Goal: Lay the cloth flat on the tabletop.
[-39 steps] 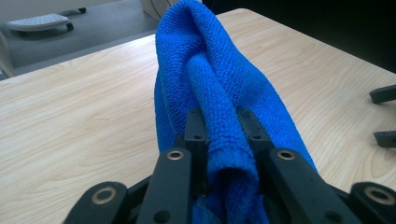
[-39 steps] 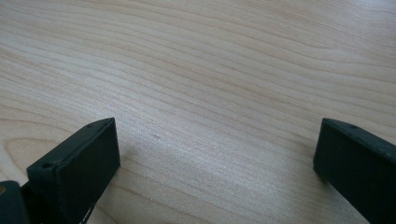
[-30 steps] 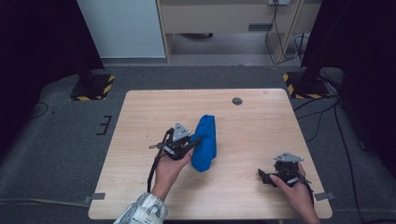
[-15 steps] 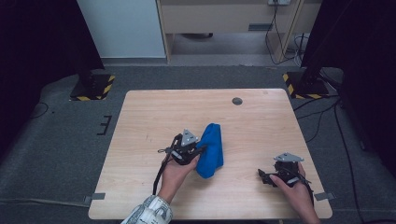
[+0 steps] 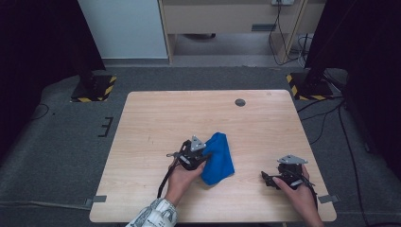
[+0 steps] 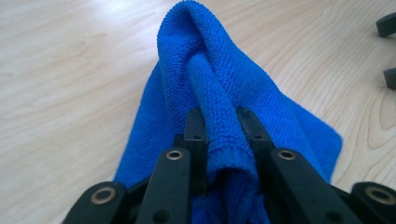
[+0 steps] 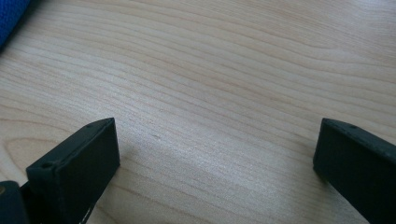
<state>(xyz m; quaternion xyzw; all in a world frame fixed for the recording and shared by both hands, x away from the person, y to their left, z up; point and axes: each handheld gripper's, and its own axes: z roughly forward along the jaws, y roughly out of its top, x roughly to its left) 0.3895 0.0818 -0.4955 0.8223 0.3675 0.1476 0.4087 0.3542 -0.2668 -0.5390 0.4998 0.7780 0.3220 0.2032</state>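
left gripper (image 5: 201, 157): fingers clamped on a fold of the blue cloth (image 5: 218, 157) | cloth: bunched on the bench (image 5: 156, 118), just right of the left gripper, its gripped edge hidden between the fingers | right gripper (image 5: 269, 178): well right of the cloth, fingers wide apart over bare wood, their tips cut off in its own view

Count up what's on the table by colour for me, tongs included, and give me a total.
Blue: 1, the cloth, pinched in the left tongs.
Black: 2, the left tongs and the right tongs, whose jaws stand open over bare wood.
Dark grey: 1, a small round disc near the table's far edge.
Total: 4
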